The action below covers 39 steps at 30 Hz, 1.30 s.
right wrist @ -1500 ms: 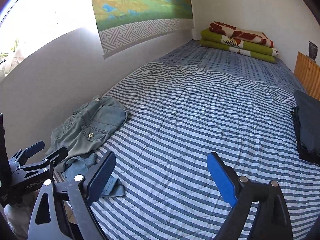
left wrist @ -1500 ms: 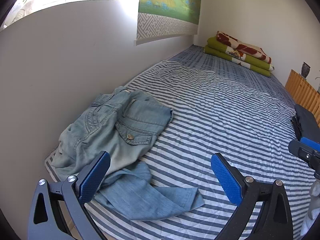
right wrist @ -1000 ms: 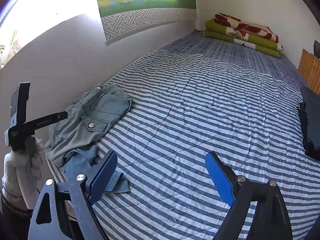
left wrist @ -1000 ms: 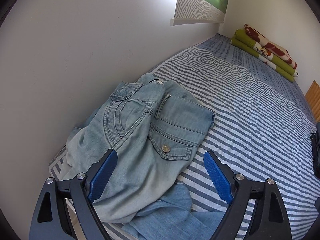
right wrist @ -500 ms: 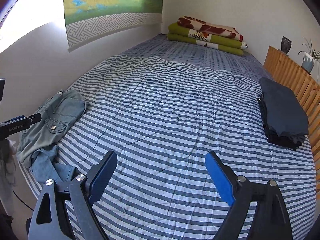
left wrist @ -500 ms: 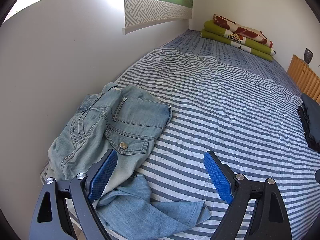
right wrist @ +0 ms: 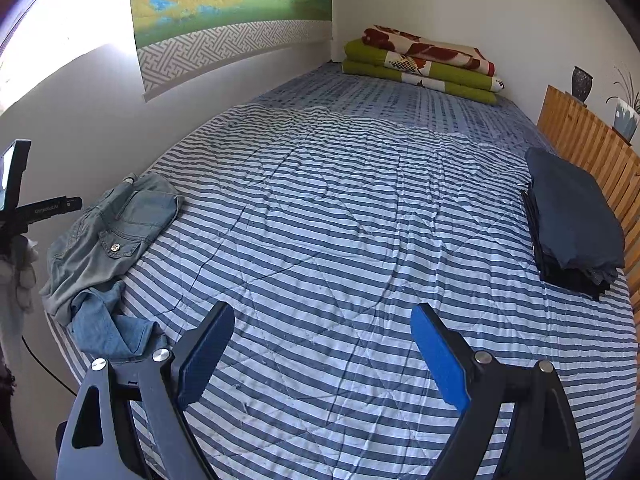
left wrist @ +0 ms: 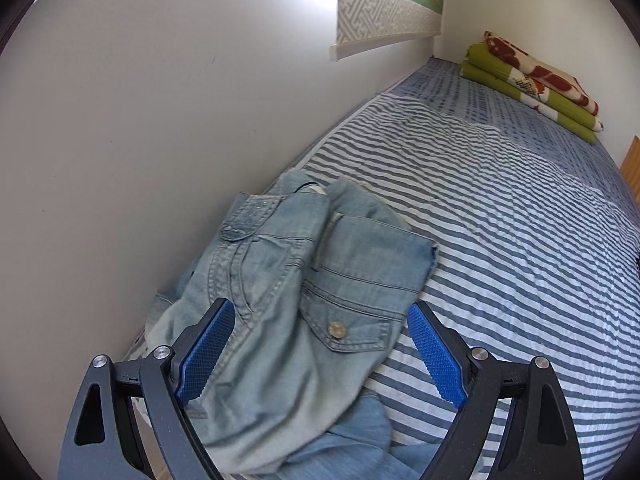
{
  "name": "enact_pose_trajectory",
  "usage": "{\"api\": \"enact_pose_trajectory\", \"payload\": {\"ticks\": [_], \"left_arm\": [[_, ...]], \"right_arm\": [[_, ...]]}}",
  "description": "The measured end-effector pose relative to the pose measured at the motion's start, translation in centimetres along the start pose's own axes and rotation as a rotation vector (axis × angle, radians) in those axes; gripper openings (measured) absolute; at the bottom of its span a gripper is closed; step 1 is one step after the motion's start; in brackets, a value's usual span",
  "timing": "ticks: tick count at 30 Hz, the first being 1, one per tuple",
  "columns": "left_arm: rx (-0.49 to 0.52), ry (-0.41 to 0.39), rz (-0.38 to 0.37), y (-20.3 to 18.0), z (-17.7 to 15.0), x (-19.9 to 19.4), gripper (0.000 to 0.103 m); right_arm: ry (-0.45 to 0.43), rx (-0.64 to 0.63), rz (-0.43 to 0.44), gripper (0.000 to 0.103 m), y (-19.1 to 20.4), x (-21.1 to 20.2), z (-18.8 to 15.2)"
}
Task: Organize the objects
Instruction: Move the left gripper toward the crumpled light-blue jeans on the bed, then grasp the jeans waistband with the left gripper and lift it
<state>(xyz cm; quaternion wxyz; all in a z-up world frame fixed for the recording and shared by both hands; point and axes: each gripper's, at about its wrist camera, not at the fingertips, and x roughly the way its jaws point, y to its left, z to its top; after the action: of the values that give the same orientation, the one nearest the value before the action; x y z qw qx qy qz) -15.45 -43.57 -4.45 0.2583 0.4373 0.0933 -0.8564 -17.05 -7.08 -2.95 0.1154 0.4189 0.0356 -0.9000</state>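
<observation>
Along the wall-side edge of the striped bedspread (left wrist: 500, 216), as seen from the left wrist, a crumpled pair of light denim jeans (left wrist: 312, 280) was found lying, a buttoned back pocket turned upward. The left gripper (left wrist: 318, 354) was held just above the garment with its blue-padded fingers (left wrist: 206, 350) spread wide apart and nothing clasped between them; the pocket button was framed in the gap. Whether the fingers touched the cloth could not be told. A folded green and red blanket stack (left wrist: 532, 80) was placed at the far end of the bed, beneath the corner where a wall hanging (left wrist: 384, 4) ended.

From the right wrist, the right gripper (right wrist: 320, 356) was likewise shown fully parted and empty, poised over bare striped bedspread (right wrist: 340, 220). The jeans (right wrist: 108, 240) were located far to its left, against the wall. A folded pile of dark clothes (right wrist: 572, 220) was laid at the right edge, beside a slatted wooden panel (right wrist: 592, 148). The blanket stack (right wrist: 424, 64) was seen at the head of the bed, and two small pots (right wrist: 600, 92) were set on the ledge above the panel.
</observation>
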Motion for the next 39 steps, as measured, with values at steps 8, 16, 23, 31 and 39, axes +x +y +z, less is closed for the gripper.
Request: {"api": "enact_pose_trajectory", "payload": {"ticks": [8, 16, 23, 31, 39], "left_arm": [[0.011, 0.116, 0.095, 4.2, 3.0, 7.4, 0.09], [0.061, 0.179, 0.149, 2.7, 2.4, 13.6, 0.063], [0.05, 0.17, 0.119, 2.8, 1.6, 13.8, 0.028], [-0.038, 0.139, 0.034, 4.1, 1.1, 11.5, 0.013], [0.034, 0.039, -0.114, 0.1, -0.2, 2.6, 0.009]], "right_arm": [[0.033, -0.047, 0.021, 0.087, 3.5, 2.6, 0.8], [0.069, -0.09, 0.031, 0.087, 5.7, 4.6, 0.7], [0.07, -0.076, 0.002, 0.087, 4.6, 4.8, 1.0], [0.05, -0.07, -0.014, 0.087, 3.5, 3.8, 0.7], [0.044, -0.049, 0.0, 0.087, 2.0, 3.4, 0.1]]}}
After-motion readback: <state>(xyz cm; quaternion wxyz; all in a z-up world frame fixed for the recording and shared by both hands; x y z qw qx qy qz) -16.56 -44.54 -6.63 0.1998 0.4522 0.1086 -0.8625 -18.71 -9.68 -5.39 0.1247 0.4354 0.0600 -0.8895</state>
